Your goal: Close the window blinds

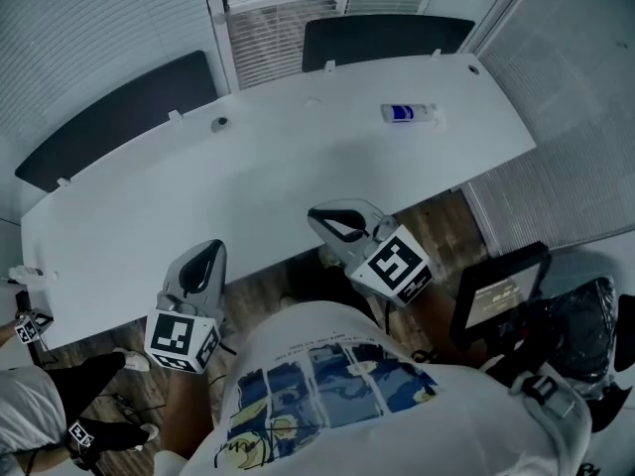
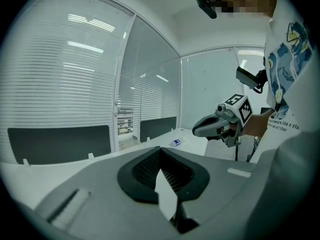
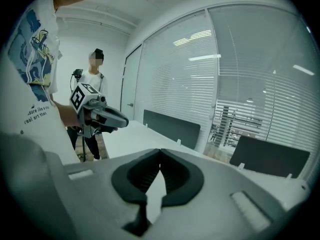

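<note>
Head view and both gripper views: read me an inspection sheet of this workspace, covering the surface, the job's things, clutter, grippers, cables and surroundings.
Surface: white desk, mostly bare.
Job's things: window blinds hang along the glass walls; one section behind the desk can be seen through.
Clutter: small bottle with a blue label, lying on the desk.
Grippers: left gripper and right gripper both shut and empty, held by the desk's near edge.
Cables: nothing seen.
Surroundings: dark divider panels along the desk's far edge; wood floor; a second person stands nearby.
</note>
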`<state>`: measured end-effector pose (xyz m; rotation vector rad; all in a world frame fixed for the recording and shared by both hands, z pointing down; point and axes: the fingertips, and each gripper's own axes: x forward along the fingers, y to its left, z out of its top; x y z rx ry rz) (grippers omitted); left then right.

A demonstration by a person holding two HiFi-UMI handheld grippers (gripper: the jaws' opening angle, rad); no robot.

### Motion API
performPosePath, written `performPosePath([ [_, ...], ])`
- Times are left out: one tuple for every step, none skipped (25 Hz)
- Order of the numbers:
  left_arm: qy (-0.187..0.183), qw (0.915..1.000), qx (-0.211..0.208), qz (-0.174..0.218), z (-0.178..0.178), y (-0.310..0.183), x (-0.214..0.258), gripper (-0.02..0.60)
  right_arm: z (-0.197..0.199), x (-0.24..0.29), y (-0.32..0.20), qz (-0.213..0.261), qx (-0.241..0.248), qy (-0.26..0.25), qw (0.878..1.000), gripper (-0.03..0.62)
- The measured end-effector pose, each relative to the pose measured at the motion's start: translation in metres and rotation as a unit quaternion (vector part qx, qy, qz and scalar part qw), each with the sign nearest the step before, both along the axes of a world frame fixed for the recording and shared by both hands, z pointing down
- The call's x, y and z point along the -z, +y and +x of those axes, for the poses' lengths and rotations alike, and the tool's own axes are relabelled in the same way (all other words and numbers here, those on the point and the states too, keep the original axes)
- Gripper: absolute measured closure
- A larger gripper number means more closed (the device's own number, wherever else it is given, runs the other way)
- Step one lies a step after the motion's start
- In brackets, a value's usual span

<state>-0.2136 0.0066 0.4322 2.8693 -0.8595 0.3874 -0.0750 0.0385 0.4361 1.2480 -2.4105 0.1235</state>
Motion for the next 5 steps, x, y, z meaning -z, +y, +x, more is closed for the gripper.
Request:
performPosePath([
  [0.0, 1.0, 0.001, 0.0, -0.0006, 0.0008, -0.0001, 0.578, -0.0007, -0.0001, 0.0006, -0.001, 0.001, 0.0, 1.0, 0.591],
  [-0.001, 1.0, 0.002, 0.0, -0.0011, 0.0018, -0.0005, 0.578, -0.0014, -0.0005, 0.0013, -0.001, 0.002, 0.001, 1.0, 0.591],
  [-0.001, 1.0, 0.002, -0.001, -0.0015, 0.0027, -0.001, 0.578, -0.002, -0.0009, 0.0021, -0.002, 0.003, 0.002, 1.0, 0.591],
  [-0.001, 1.0, 0.003, -0.001, -0.0017, 0.0036, -0.0017, 0.578, -0.0025, -0.0015, 0.003, -0.003, 0.003, 0.002, 1.0, 0.591],
  [-0.001, 1.0, 0.004, -0.002, -0.0018, 0.0045, -0.0025, 0.578, -0.0029, -0.0021, 0.0038, -0.004, 0.004, 0.003, 1.0, 0.591],
])
